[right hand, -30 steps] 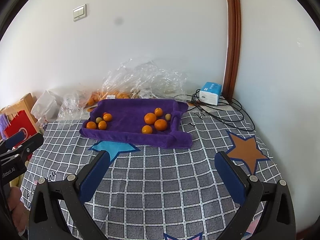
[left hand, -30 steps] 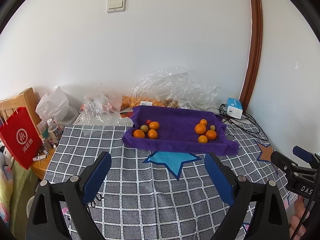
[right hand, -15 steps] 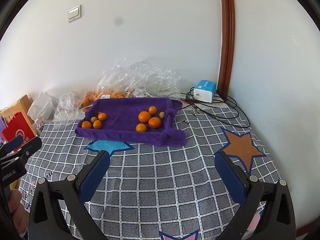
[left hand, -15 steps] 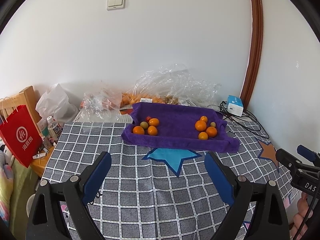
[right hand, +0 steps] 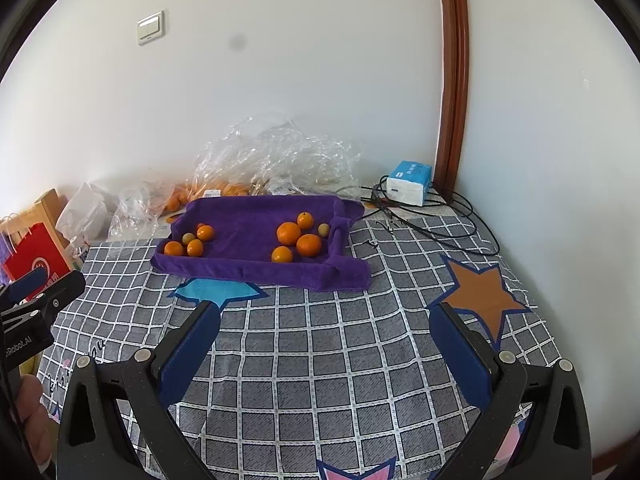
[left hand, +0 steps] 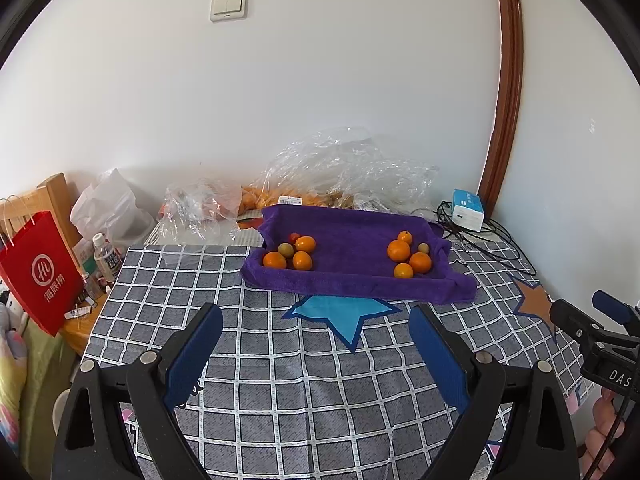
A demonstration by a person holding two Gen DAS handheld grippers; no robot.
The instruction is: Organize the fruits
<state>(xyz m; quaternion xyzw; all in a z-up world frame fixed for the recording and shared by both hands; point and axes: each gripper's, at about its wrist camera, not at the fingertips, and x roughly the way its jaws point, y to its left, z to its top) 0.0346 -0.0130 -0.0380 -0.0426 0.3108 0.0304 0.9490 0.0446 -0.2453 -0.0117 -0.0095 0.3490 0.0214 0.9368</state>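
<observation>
A purple towel-lined tray point(left hand: 352, 240) point(right hand: 248, 220) sits at the far side of the checked tablecloth. It holds two clusters of fruit: a left group of oranges point(left hand: 302, 260) point(right hand: 195, 247) with a small green fruit and a small red one, and a right group of oranges point(left hand: 399, 250) point(right hand: 289, 233) with a small green fruit. My left gripper point(left hand: 316, 344) is open and empty, well short of the tray. My right gripper point(right hand: 326, 344) is open and empty, also well short of it.
Crumpled clear plastic bags point(left hand: 348, 168) with more oranges lie behind the tray by the wall. A blue-white box point(right hand: 410, 182) and black cables point(right hand: 432, 224) are at the back right. A red paper bag point(left hand: 38, 272), bottles and a wooden chair stand off the table's left edge.
Both grippers have drawn back slightly from the tray, which now looks a little farther and lower in the views. The fruit has not moved. Both grippers stay open.
</observation>
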